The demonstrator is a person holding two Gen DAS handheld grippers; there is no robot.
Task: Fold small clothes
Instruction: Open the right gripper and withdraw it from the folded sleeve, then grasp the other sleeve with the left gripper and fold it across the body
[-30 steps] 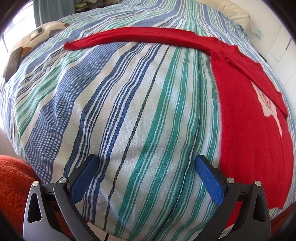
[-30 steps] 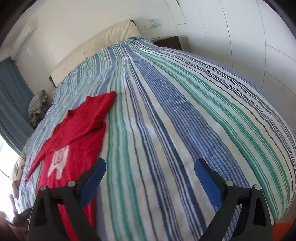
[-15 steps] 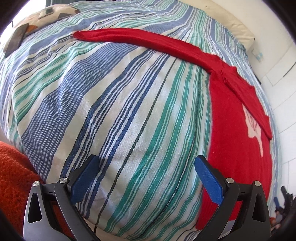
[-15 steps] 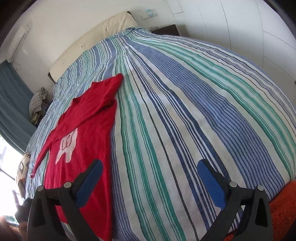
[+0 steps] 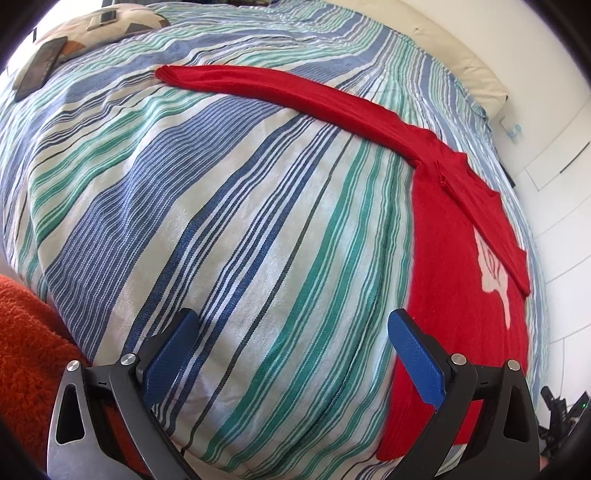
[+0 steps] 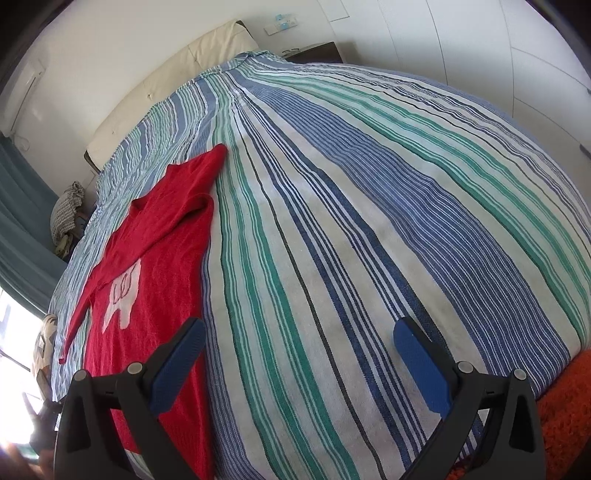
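Observation:
A red long-sleeved sweater (image 5: 458,266) with a white print lies flat on the striped bedspread (image 5: 229,206). One sleeve stretches out far to the left (image 5: 280,92); the other is folded across the chest. My left gripper (image 5: 291,350) is open and empty over the bedspread, its right finger at the sweater's hem. In the right wrist view the sweater (image 6: 155,273) lies at the left. My right gripper (image 6: 295,362) is open and empty, its left finger over the sweater's lower edge.
A patterned cushion (image 5: 92,29) with a dark phone-like slab (image 5: 37,70) lies at the bed's far corner. An orange rug (image 5: 26,354) lies beside the bed. A cream headboard (image 6: 177,85), white walls and a dark nightstand (image 6: 314,53) stand behind.
Both grippers have shifted back and tilted, so more of the sweater and its outstretched sleeve shows. The sweater has not moved. Both grippers stay open.

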